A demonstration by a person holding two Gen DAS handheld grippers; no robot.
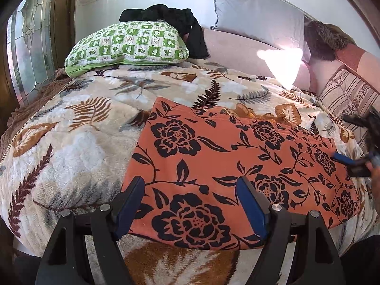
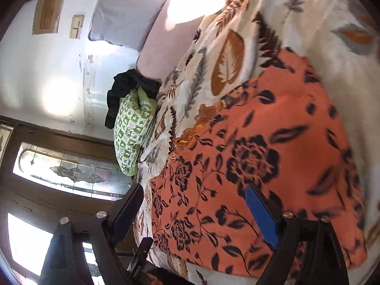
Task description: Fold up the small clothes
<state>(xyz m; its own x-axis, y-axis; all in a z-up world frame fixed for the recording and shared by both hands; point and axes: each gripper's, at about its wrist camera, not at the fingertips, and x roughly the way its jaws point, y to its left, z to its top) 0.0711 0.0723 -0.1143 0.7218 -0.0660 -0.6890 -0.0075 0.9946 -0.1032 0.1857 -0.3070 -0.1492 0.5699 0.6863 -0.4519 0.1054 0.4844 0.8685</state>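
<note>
Each hand-held gripper [image 1: 190,204] [image 2: 194,213] has black angular finger arms, round silver screws and blue pads [image 1: 251,209].

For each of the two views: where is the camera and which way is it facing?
Left wrist: on the open left gripper, facing the headboard over the orange floral cloth; right gripper at right edge.
Right wrist: on the open right gripper, rolled sideways, facing across the bed.
Shared: cloth, green checked pillow, black garment.
</note>
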